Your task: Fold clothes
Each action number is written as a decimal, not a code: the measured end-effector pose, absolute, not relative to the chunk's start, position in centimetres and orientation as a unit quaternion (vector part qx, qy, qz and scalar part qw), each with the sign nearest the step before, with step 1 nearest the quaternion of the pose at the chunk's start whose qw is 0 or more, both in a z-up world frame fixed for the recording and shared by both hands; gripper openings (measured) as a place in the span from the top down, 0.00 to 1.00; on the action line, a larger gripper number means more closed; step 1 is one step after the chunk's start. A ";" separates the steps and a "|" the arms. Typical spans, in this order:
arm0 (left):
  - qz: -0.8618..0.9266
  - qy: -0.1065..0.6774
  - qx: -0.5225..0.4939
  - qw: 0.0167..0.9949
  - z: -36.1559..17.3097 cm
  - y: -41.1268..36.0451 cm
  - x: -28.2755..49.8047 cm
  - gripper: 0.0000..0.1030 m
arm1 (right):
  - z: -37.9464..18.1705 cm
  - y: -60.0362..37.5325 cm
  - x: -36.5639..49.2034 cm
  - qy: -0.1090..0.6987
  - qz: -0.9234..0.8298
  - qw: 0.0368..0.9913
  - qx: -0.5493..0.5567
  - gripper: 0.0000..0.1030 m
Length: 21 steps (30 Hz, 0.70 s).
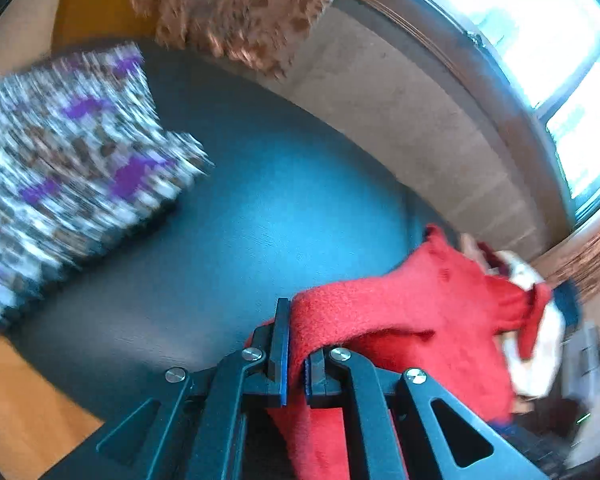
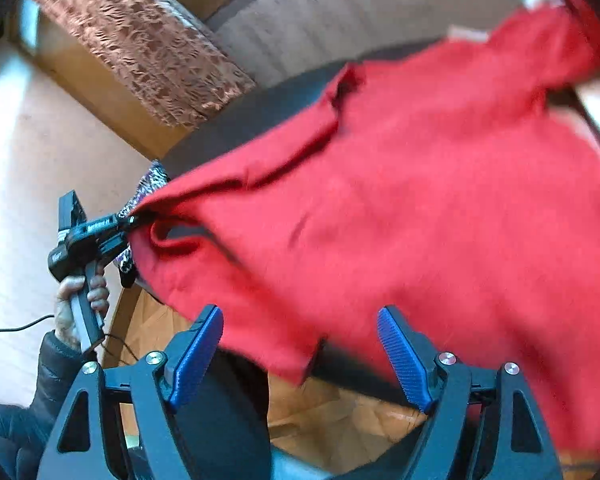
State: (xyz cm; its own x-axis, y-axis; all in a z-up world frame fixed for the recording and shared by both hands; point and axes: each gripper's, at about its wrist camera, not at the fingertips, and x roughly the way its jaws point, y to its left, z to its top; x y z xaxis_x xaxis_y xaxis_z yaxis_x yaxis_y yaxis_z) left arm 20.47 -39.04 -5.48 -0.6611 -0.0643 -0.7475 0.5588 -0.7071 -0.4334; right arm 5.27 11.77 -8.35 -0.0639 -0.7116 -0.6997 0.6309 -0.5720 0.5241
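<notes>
Nearest in the left wrist view, the left gripper [image 1: 296, 344] has its two blue-padded fingers drawn together on a fold of the red garment [image 1: 412, 320], pinching the cloth between them. From that pinch the garment runs away to the right and slightly upward, its long axis stretching from the gripper toward the far right edge of the dark table [image 1: 260, 216], where its far end bunches against something white and blurred that cannot be made out. The garment hangs lifted rather than lying flat on the table.

In the right wrist view, the right gripper [image 2: 300, 356] stands with its blue ribbed pads [image 2: 404, 360] wide apart, holding nothing; the lower hem of the red garment [image 2: 400, 208] hangs just beyond and between them. Here the cloth spreads broad, one corner drawn to a point on the left where the other gripper [image 2: 128, 226] clamps it, the person's left hand [image 2: 80, 300] wrapped around that tool's handle.

Farther off on the table, left of the red garment, lies a folded patterned cloth [image 1: 68, 168] in white, brown and purple, blurred. Beyond the table stand a brown patterned curtain [image 1: 236, 12], a plain wall [image 1: 400, 120] and a bright window [image 1: 540, 52]
</notes>
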 end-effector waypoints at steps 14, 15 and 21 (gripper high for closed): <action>-0.869 0.209 0.409 0.182 -5.0 -35.7 21.7 0.73 | -7.5 2.9 -1.9 0.005 -0.768 0.387 0.510 0.05; -0.877 0.198 0.409 0.157 -4.8 -34.6 21.1 0.71 | -7.5 2.1 -2.5 0.005 -0.769 0.384 0.510 0.05; -0.892 0.192 0.408 0.025 -5.3 -30.0 15.3 0.70 | -6.2 -4.1 -4.7 0.060 -0.808 0.366 0.458 0.04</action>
